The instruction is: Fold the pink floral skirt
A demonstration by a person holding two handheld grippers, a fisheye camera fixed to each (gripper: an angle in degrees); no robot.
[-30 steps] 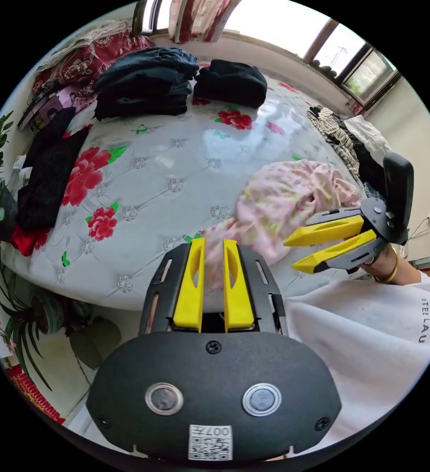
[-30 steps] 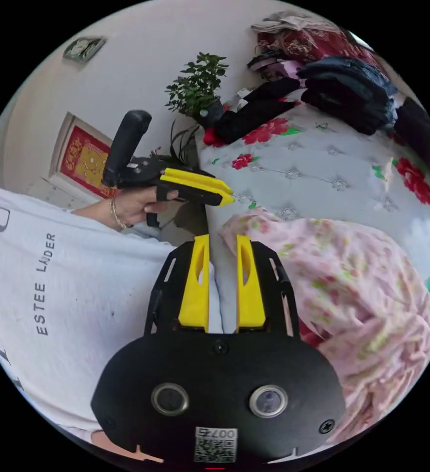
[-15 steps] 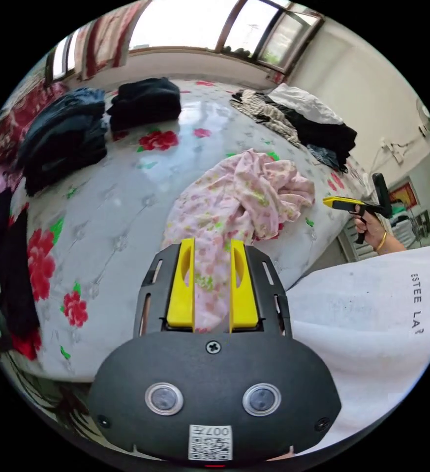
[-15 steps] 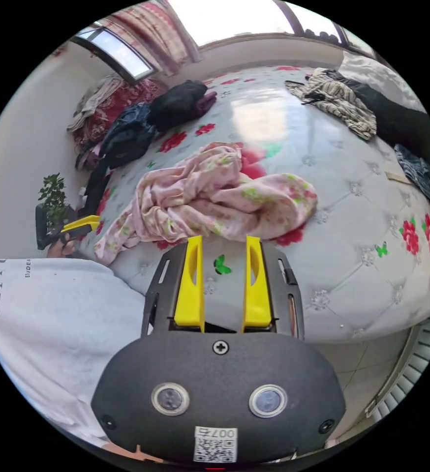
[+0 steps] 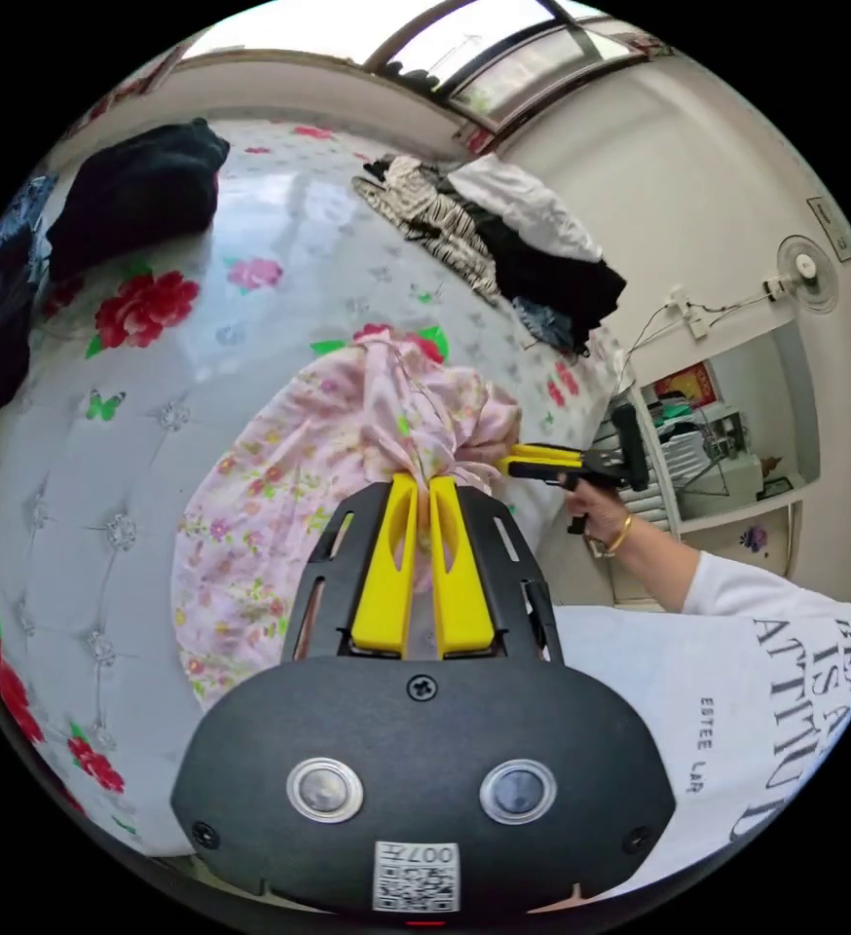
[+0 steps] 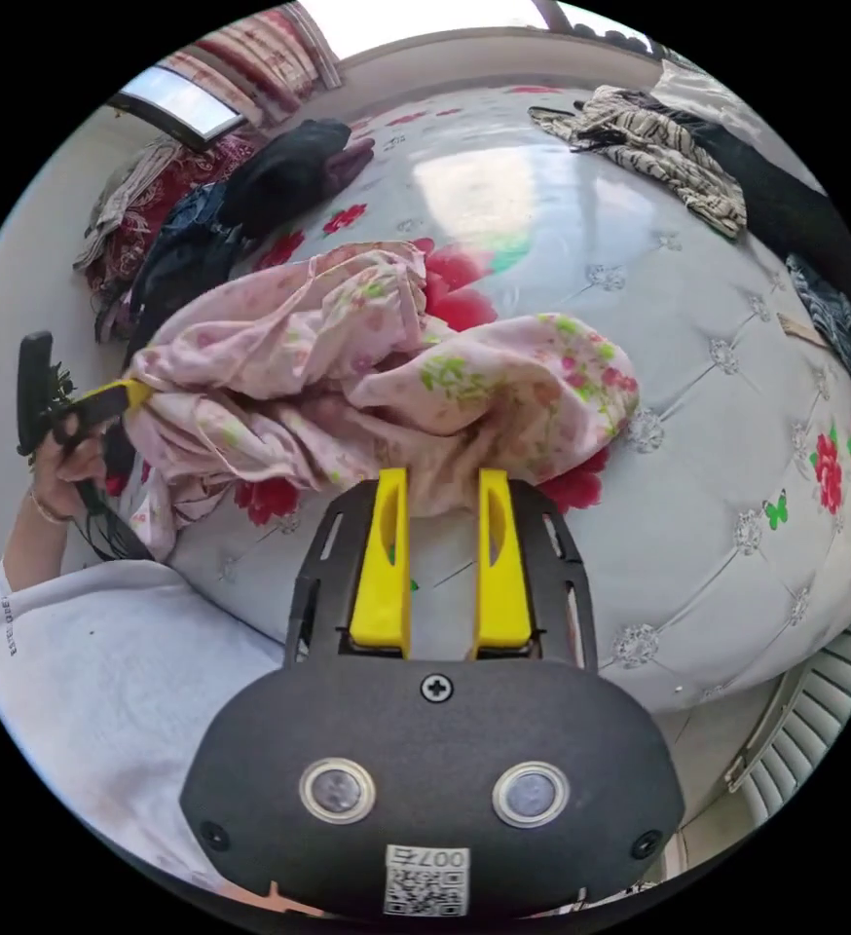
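The pink floral skirt (image 5: 279,487) lies bunched on the white flowered mattress (image 5: 202,312). In the left gripper view my left gripper (image 5: 424,482) is shut on a gathered part of the skirt, which rises in a peak from its tips. My right gripper (image 5: 508,466), held in a hand, points at the skirt's near edge. In the right gripper view the skirt (image 6: 348,351) spreads in crumpled folds. The right gripper (image 6: 442,477) is open there, its tips at the skirt's front edge. At the far left, the left gripper (image 6: 133,392) pinches a corner of the cloth.
Folded dark clothes (image 5: 133,185) sit at the far side of the bed. A pile of striped, white and black garments (image 5: 503,224) lies near the wall; the striped one (image 6: 659,156) shows too. The mattress edge (image 6: 718,623) drops off close to the person's white shirt (image 5: 718,701).
Both views have swung. The left jaws have closed on the skirt and lifted it. The right gripper has come up to the skirt's near edge.
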